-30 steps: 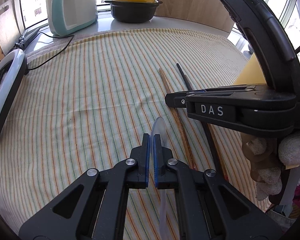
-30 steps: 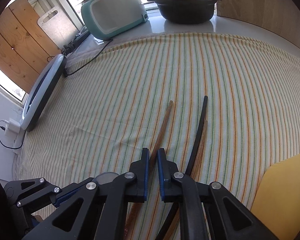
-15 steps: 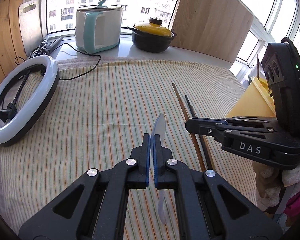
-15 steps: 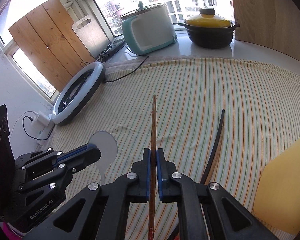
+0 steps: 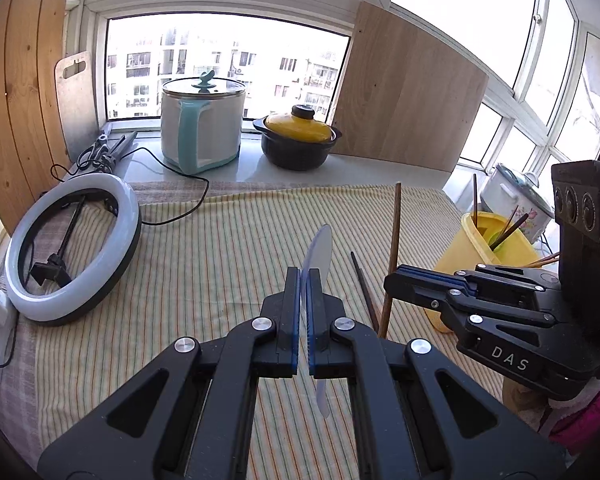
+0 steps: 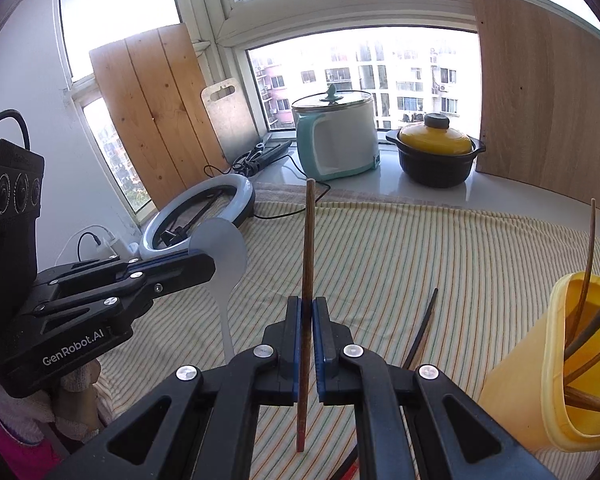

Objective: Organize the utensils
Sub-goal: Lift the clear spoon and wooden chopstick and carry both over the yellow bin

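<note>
My left gripper (image 5: 303, 276) is shut on a translucent white plastic spoon (image 5: 318, 248) and holds it upright above the striped cloth; the spoon also shows in the right wrist view (image 6: 220, 256). My right gripper (image 6: 308, 308) is shut on a brown wooden chopstick (image 6: 309, 240), held upright; it shows in the left wrist view (image 5: 393, 248) too. A dark chopstick (image 6: 422, 328) lies on the cloth (image 5: 220, 248). A yellow utensil holder (image 6: 556, 360) with several chopsticks stands at the right.
A ring light (image 5: 72, 248) lies at the left edge of the cloth. A teal-and-white cooker (image 5: 202, 128) and a yellow-lidded black pot (image 5: 298, 144) stand on the sill. Wooden boards lean against the windows.
Both grippers have risen from the cloth. The right gripper closed on the brown chopstick and lifted it upright. The left still holds the spoon, now higher.
</note>
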Motion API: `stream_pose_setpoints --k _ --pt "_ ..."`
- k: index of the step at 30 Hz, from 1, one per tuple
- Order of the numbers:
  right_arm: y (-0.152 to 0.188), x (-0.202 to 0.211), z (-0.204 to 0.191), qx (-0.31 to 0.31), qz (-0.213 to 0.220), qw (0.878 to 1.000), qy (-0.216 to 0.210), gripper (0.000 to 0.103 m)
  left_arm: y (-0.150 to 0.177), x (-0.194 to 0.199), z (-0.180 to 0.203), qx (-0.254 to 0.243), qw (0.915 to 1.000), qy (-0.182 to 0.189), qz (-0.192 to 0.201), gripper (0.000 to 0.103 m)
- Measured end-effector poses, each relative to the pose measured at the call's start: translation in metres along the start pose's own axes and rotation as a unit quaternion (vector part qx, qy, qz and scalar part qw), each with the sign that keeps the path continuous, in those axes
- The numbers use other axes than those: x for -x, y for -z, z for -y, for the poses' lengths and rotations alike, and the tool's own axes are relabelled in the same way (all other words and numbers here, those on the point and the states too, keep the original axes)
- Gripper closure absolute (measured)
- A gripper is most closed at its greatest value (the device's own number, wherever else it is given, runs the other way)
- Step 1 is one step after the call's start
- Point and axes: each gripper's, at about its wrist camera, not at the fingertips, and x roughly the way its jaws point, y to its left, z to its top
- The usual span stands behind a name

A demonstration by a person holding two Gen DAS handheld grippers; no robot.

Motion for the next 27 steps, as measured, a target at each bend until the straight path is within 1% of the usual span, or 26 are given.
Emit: stream_pose_setpoints --k 9,15,20,27 --pt "-0.02 0.032 -0.007 0.03 0.063 0.997 0.019 0.1 -0.019 0.019 0.013 -0.012 0.9993 0.007 0.036 0.103" --pt "-0.034 0.052 -0.008 0.042 0.09 0.995 0.025 0.1 -0.031 0.027 0.023 -0.017 0.9983 0.013 0.054 0.103" --pt "-0.044 0.071 -0.002 0.039 0.113 0.992 0.029 0.1 -0.042 0.033 0.032 -0.022 0.997 0.021 0.071 0.103" --pt "-0.06 0.096 0.016 0.015 0.136 0.99 0.024 0.1 -0.057 0.038 0.049 -0.032 0.9951 0.029 0.089 0.103"
